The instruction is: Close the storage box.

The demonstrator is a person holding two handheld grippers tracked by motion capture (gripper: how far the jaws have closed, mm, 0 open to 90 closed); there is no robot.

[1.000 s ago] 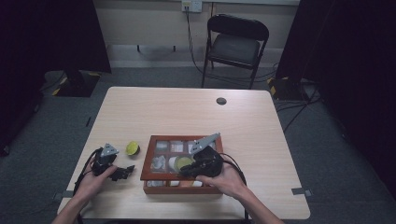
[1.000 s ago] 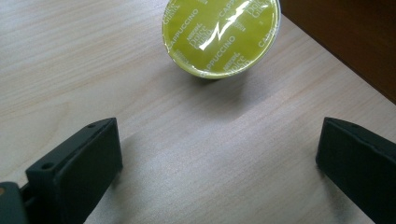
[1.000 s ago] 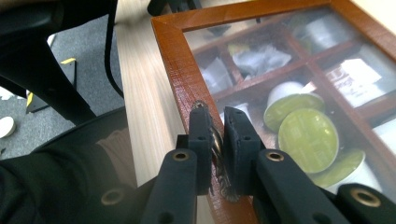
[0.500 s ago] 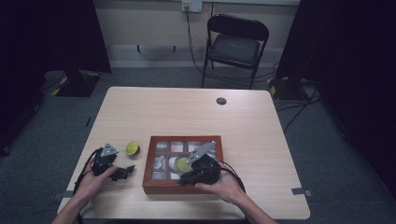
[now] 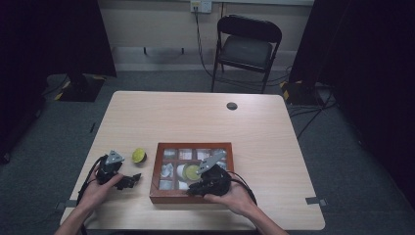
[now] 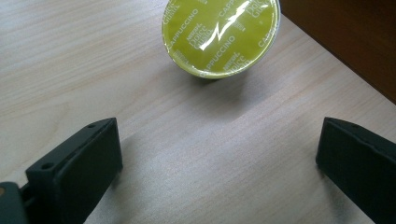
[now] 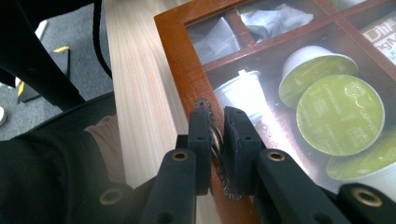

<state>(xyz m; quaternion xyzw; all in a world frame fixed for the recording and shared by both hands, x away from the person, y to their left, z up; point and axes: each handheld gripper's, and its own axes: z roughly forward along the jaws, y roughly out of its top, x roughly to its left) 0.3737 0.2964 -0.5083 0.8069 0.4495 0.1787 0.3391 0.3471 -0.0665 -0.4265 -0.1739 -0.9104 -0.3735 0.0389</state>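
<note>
So the wooden box [image 5: 155, 172] sits right under the right gripper [image 7: 215, 122], and it's split into little compartments. Past its jaws there are coffee capsules [image 7: 340, 114] with yellow-green foil lids, plus a white capsule [image 7: 240, 91] lying on its side. The compartments further out hold pale crumpled packets [image 7: 275, 18]. That gripper's jaws are pinched together on a thin toothed metal disc [image 7: 215, 140], held edge-on just above the box's near rim; can't tell what it actually is.

The left gripper [image 6: 219, 158] has its jaws wide apart over the bare table [image 5: 274, 127]. Just ahead of them sits a loose capsule [image 6: 220, 35], tilted, shiny yellow-green lid printed "CAPPUCCINO", near the box's outer wall.
</note>
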